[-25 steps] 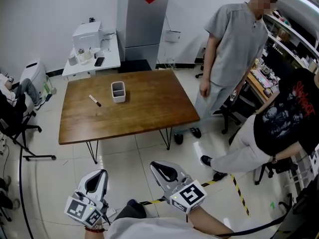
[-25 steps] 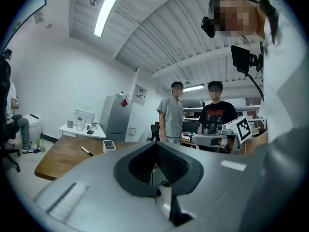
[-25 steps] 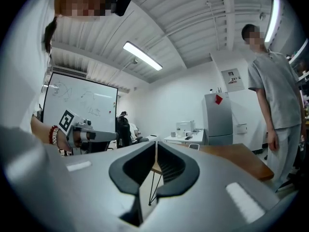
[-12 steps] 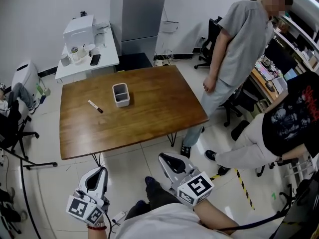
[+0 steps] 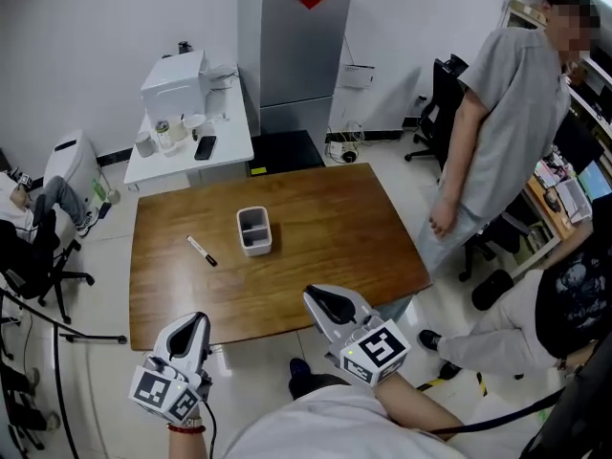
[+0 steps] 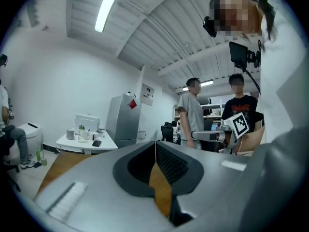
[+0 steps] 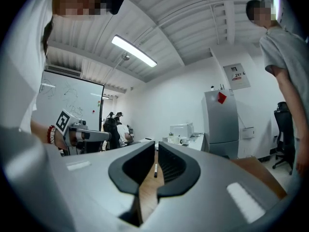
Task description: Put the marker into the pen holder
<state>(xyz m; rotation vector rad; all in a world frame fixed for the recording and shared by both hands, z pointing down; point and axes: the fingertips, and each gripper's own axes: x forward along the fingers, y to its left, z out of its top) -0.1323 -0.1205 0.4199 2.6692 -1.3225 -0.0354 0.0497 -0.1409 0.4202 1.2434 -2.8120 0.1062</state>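
A black and white marker (image 5: 201,251) lies flat on the wooden table (image 5: 325,218), left of the white pen holder (image 5: 254,230), which stands upright and looks empty. Both grippers hover at the table's near edge, well short of both. My left gripper (image 5: 194,323) is shut, its tips touching (image 6: 155,143), with nothing in it. My right gripper (image 5: 323,299) is almost shut: its jaws are starting to open and show only a thin slit (image 7: 156,144) with nothing in it. Far beyond that slit, the marker (image 7: 155,170) shows on the tabletop.
A person in grey (image 5: 497,151) stands at the table's right side, and another sits lower right (image 5: 574,295). Behind the table are a white side table (image 5: 225,146) with a printer (image 5: 177,79) and a grey cabinet (image 5: 292,46). An office chair (image 5: 38,256) stands at the left.
The view has closed in on the table, and both grippers now sit at its near edge instead of over the floor. The person in grey has moved along the right side.
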